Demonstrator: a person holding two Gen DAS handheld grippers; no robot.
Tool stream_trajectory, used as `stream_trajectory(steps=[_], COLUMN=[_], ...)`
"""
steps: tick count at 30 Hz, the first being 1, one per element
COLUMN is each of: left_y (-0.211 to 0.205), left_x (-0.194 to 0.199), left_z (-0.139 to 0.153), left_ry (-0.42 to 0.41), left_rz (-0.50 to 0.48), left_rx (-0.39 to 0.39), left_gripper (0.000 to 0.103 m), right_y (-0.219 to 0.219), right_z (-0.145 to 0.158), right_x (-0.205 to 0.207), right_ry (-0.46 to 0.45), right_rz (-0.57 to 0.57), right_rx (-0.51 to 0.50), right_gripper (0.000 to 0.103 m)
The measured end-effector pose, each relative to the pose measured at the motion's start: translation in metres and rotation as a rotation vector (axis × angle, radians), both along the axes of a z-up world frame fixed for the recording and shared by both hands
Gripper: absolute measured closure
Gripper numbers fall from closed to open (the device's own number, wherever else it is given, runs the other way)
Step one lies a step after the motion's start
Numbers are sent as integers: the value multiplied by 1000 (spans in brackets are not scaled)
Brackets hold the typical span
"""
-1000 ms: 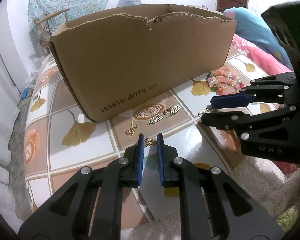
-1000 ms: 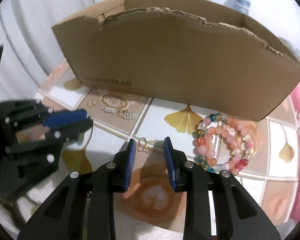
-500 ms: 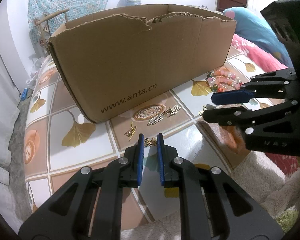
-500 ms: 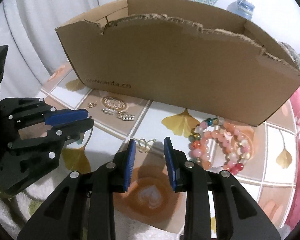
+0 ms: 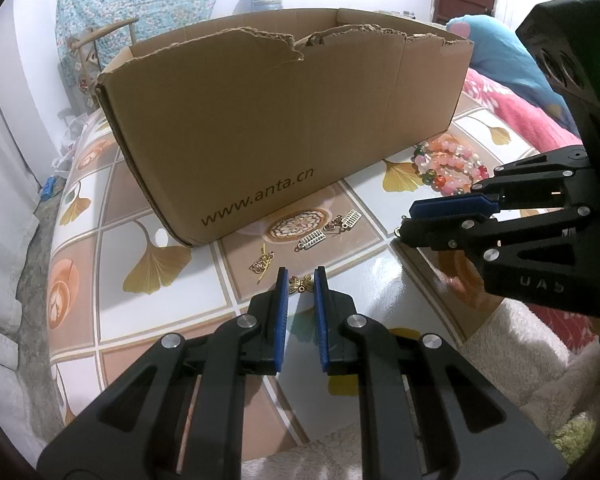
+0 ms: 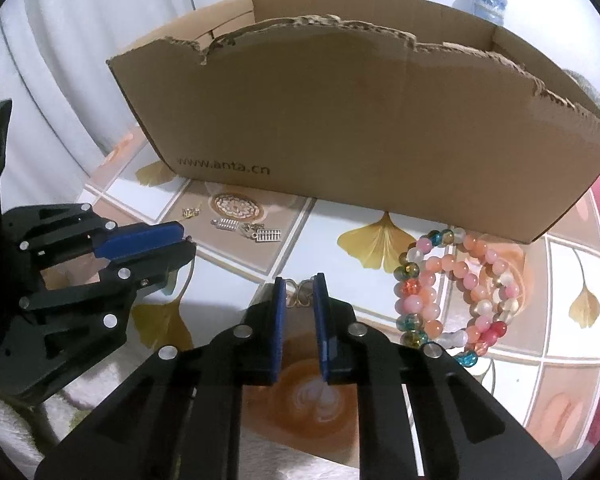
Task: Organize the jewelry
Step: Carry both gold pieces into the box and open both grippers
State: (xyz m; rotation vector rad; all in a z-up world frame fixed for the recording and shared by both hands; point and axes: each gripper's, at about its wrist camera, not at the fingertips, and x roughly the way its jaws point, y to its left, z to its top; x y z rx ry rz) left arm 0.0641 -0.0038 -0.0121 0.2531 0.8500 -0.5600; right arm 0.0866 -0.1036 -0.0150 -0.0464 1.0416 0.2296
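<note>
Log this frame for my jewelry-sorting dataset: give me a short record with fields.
left gripper: jaws closely bracketing a gold butterfly charm, contact unclear
right gripper: jaws closely bracketing a gold clasp, contact unclear
container: cardboard box, open top
loose pieces: beaded bracelets, silver abacus charms
surface: ginkgo-print tabletop
</note>
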Motion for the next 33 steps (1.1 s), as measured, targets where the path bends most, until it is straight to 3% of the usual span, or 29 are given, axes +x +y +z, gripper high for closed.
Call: stream_trajectory(steps=[22, 33], left_y=[1, -2], left_x=[-2, -12], left_z=[1, 18], left_ry=[-10, -48], left_rz=[-1, -4], left_rx=[-3, -7], left_gripper=[91, 91], right_y=[-27, -42], right_z=[27, 48], right_x=[-19, -33], right_ry=[-78, -118], right_rz=[6, 8], right_rx=[39, 61], right_gripper=[92, 92])
